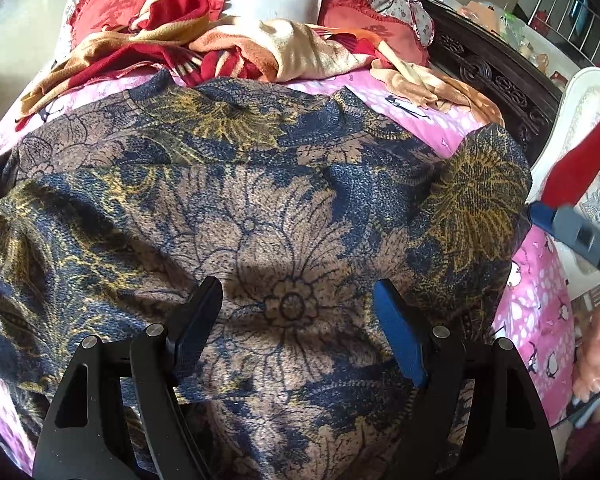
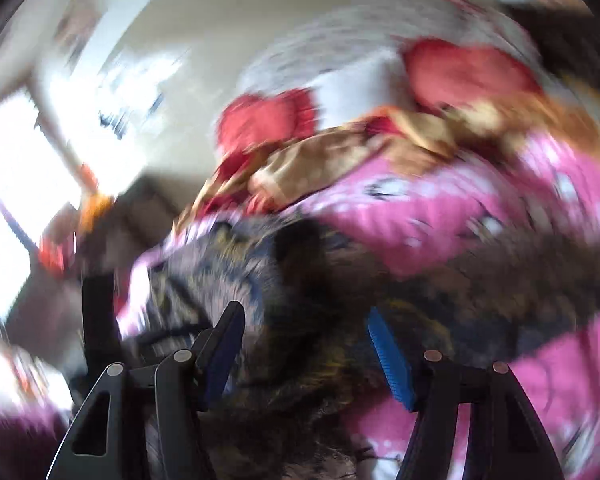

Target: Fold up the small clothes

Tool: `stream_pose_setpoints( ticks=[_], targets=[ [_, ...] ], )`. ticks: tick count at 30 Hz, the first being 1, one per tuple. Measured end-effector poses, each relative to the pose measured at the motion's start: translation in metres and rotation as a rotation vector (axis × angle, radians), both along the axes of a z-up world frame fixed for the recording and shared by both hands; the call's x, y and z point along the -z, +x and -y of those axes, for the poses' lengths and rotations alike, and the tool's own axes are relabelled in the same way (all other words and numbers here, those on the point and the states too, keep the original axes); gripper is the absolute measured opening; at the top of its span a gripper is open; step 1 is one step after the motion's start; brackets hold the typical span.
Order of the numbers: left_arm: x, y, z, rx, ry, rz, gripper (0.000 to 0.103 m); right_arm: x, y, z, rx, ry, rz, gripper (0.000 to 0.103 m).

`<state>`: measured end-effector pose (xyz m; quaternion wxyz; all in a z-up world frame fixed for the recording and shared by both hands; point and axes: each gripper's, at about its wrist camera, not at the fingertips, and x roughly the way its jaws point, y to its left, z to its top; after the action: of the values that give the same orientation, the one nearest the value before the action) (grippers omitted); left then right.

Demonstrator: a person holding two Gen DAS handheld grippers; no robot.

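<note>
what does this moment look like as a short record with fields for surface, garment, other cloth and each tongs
surface: bed with pink printed sheet
garment: blue, brown and yellow floral garment, spread flat on the sheet
other cloth: red and tan fabric pile beyond the garment, red ruffled pillows behind
left tongs: open, above the garment's middle, holding nothing
right tongs: open, nothing gripped; view badly blurred
fold: none visible

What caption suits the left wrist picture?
Open left gripper above a blue, brown and gold floral garment spread on a pink bedsheet.
</note>
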<state>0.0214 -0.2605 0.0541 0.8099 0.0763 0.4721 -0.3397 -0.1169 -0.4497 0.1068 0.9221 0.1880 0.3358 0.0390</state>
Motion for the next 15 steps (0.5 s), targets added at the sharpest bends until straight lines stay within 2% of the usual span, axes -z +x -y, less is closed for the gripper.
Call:
stream_pose_setpoints(
  ticks=[2,3,5,7,8,10,12,15],
  targets=[
    [0.000,0.003,0.000,-0.007,0.011,0.010,0.078,0.000,0.010,-0.017,-0.061,-0.143,-0.017,0.062],
    [0.001,0.006,0.000,-0.016,0.012,0.006,0.078,0.001,0.016,-0.021,-0.081,-0.176,-0.022,0.062],
    [0.002,0.011,-0.004,-0.037,0.002,-0.016,0.078,0.009,0.029,-0.021,-0.108,-0.181,-0.040,0.059],
    [0.002,0.013,-0.007,-0.046,-0.008,-0.031,0.078,0.020,0.041,-0.019,-0.133,-0.165,-0.074,0.016],
    [0.001,0.013,-0.008,-0.045,-0.006,-0.027,0.078,0.023,0.046,-0.018,-0.125,-0.165,-0.105,0.012],
    [-0.002,0.012,-0.010,-0.038,0.001,-0.002,0.078,0.015,0.041,-0.015,-0.106,-0.114,-0.084,0.005],
    [-0.004,0.012,-0.011,-0.038,0.005,0.020,0.078,0.009,0.034,-0.012,-0.068,-0.063,-0.083,0.005],
    [-0.004,0.014,-0.010,-0.046,-0.007,0.018,0.078,0.015,0.018,0.006,0.016,0.115,-0.131,0.005]
  ],
)
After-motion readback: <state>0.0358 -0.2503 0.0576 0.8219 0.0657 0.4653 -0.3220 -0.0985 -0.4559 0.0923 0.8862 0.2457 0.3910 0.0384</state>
